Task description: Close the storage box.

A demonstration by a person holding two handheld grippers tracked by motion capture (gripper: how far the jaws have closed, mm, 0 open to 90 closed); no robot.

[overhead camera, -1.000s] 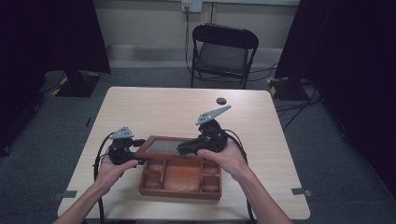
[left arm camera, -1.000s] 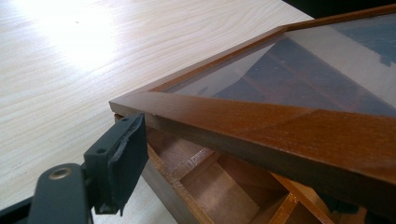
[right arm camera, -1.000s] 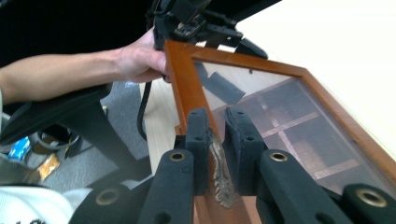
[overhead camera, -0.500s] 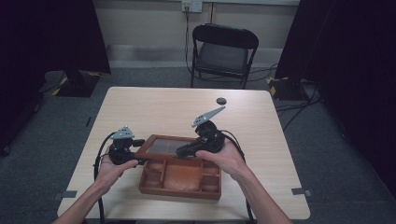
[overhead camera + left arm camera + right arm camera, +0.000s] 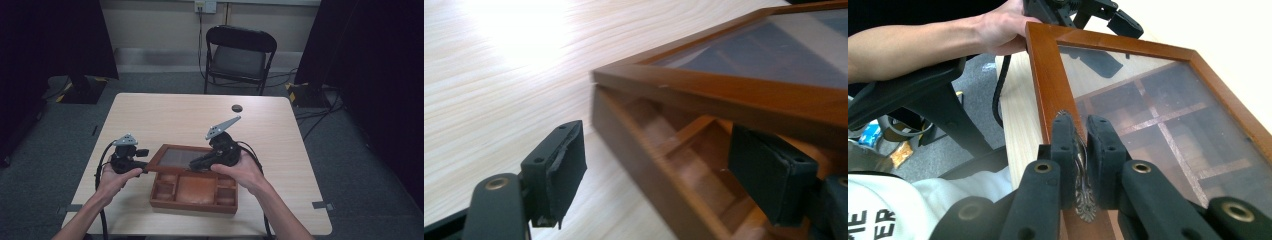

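High view: one reddish-brown wooden box with a glass-paned lid (image 5: 194, 185) sits at the near middle of the pale wood desk (image 5: 165, 115), its long axis running left to right. The lid (image 5: 176, 158) is lifted at its near edge and hinged along the far side, so it slopes up toward the person. The right tongs (image 5: 196, 163) are over the lid's near edge, closer to the middle of the box, while the left tongs (image 5: 145, 165) sit just beside the box's left end. Two hands, two tongs, one box, one small dark round object (image 5: 237, 108) far off near the desk's far edge, and one black folding chair (image 5: 239, 55) beyond it.

Left gripper view: the left tongs (image 5: 664, 165) stand wide open, gripping nothing. One pad is on the desk side, left of the box wall; the other reaches under the raised lid frame (image 5: 744, 90), over the inner compartments. The box corner lies straight ahead between the pads.

Right gripper view: the right tongs (image 5: 1082, 145) are closed on a small ornate metal handle (image 5: 1083, 195) fixed to the lid's near rail. The lid extends away from these tongs, and through its glass several divided compartments show; I cannot count them surely. By my judgement the lid must swing about its far hinge, so the right hand is the one placed to lift it further.
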